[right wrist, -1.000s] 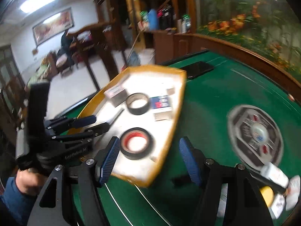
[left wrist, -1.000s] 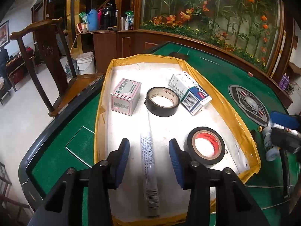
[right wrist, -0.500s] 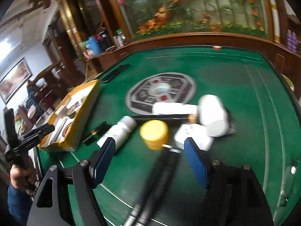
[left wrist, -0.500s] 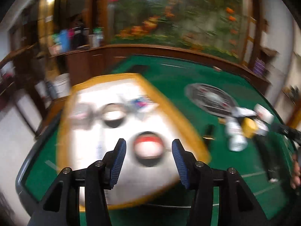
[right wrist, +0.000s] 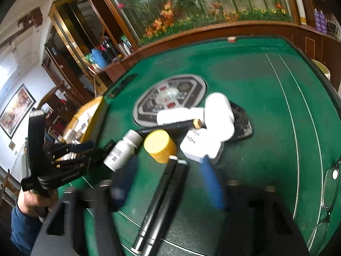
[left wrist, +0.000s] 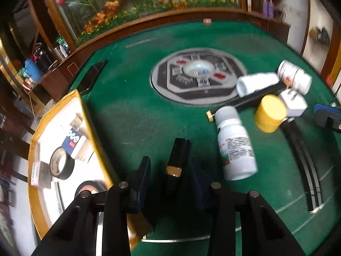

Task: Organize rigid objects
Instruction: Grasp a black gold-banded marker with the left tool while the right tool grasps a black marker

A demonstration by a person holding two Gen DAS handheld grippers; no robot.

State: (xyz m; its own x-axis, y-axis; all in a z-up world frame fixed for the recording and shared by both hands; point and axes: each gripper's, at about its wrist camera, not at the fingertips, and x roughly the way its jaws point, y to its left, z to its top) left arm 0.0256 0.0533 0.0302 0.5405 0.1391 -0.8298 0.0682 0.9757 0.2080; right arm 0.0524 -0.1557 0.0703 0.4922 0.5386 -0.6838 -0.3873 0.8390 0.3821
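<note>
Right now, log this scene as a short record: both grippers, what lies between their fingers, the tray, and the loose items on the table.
left gripper: open, jaws just been closing; black case with a gold band between them, pads not yet on it
right gripper: open, jaws just been closing; two black tubes side by side between them
tray: yellow-rimmed, holds a tape roll and boxes
green table: white bottle on its side, yellow container beside it

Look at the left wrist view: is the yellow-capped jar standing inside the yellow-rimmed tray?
No. The yellow-capped jar sits on the green table among the white bottles, far to the right of the yellow-rimmed tray.
</note>
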